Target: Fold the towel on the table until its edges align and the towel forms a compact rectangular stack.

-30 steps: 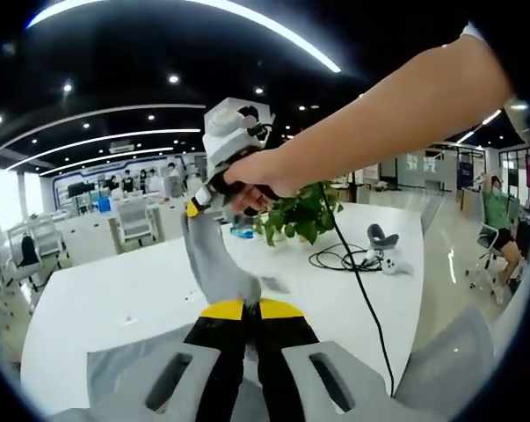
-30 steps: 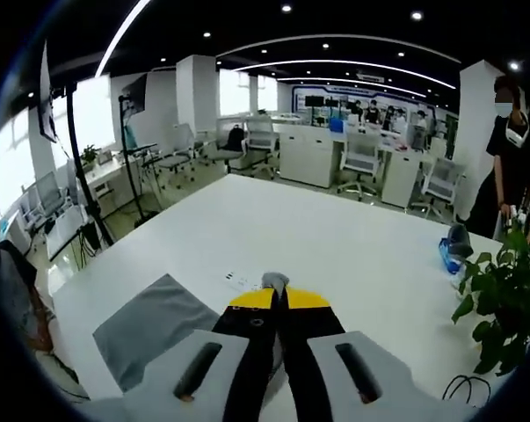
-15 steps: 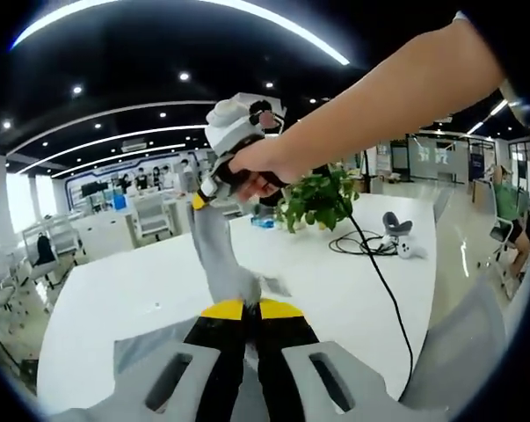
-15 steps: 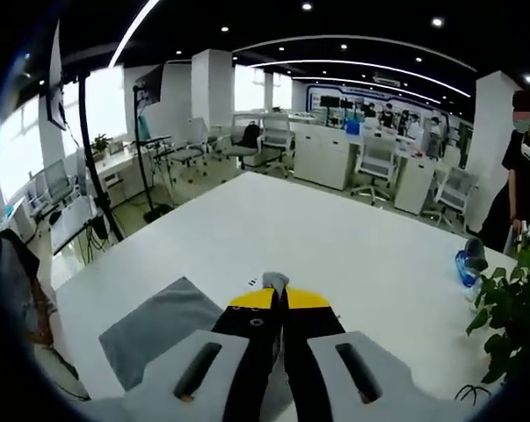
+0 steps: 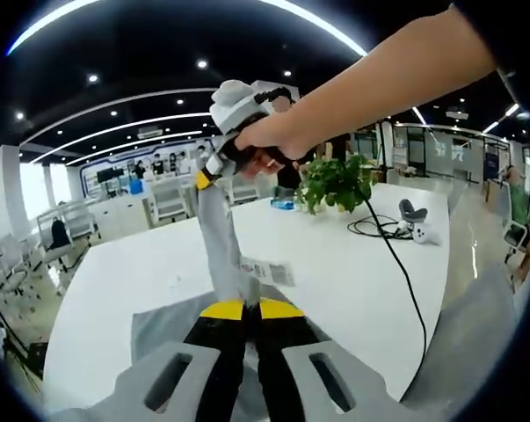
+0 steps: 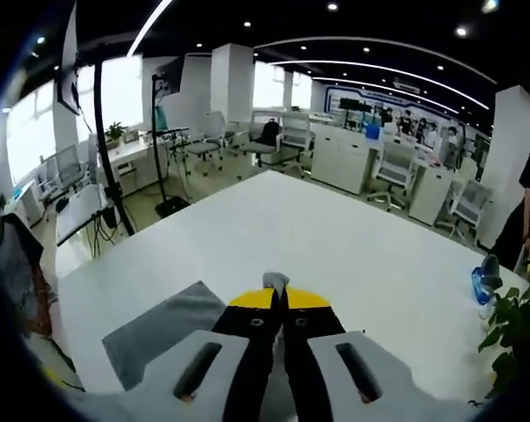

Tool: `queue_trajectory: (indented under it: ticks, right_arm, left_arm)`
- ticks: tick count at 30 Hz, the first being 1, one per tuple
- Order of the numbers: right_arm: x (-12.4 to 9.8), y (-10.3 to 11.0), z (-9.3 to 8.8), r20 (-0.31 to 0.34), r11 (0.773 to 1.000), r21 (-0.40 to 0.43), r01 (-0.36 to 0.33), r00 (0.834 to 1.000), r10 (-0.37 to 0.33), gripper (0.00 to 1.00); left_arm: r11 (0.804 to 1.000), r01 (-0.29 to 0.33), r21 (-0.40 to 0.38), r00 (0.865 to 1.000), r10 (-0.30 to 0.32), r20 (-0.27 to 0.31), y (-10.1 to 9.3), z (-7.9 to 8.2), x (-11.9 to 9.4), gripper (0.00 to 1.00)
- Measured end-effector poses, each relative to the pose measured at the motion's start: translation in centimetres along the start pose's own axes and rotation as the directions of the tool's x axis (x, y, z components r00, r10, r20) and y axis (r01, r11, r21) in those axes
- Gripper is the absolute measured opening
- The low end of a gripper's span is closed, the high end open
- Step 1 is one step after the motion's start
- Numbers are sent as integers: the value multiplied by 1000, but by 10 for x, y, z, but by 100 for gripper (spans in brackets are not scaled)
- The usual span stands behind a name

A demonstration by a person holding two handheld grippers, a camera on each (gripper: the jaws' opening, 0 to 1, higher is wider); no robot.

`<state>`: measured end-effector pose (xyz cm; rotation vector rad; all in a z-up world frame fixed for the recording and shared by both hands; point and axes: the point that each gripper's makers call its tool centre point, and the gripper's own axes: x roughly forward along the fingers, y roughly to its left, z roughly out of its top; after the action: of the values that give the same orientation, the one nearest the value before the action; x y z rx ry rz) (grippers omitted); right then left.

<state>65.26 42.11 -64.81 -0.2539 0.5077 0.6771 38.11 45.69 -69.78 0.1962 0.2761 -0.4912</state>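
Grey towel [image 5: 219, 251] hung stretched up the middle of the left gripper view over the white table [image 5: 335, 272] | my left gripper [image 5: 245, 308] pinched its lower edge | my right gripper [image 6: 279, 295] clamped a corner at lower centre | right hand [image 5: 269, 145] upper centre.
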Motion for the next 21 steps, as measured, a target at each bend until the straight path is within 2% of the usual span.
queue_trajectory:
  ticks: [4, 11, 16, 21]
  right_arm:
    - [3, 12, -1, -5, 1000, -9, -15, 1000, 15, 0]
    - [30, 35, -2, -16, 997, -56, -52, 999, 51, 0]
    - [47, 50, -4, -15, 993, -67, -92, 996, 91, 0]
    - [56, 61, -9, -25, 993, -66, -101, 995, 99, 0]
  left_arm:
    - [999, -15, -34, 1000, 14, -14, 6, -6, -4, 3]
    - [998, -25, -56, 999, 23, -30, 12, -18, -9, 3]
    - [995, -47, -89, 998, 43, -51, 20, -30, -16, 3]
    - [993, -69, -95, 996, 63, -61, 31, -40, -22, 3]
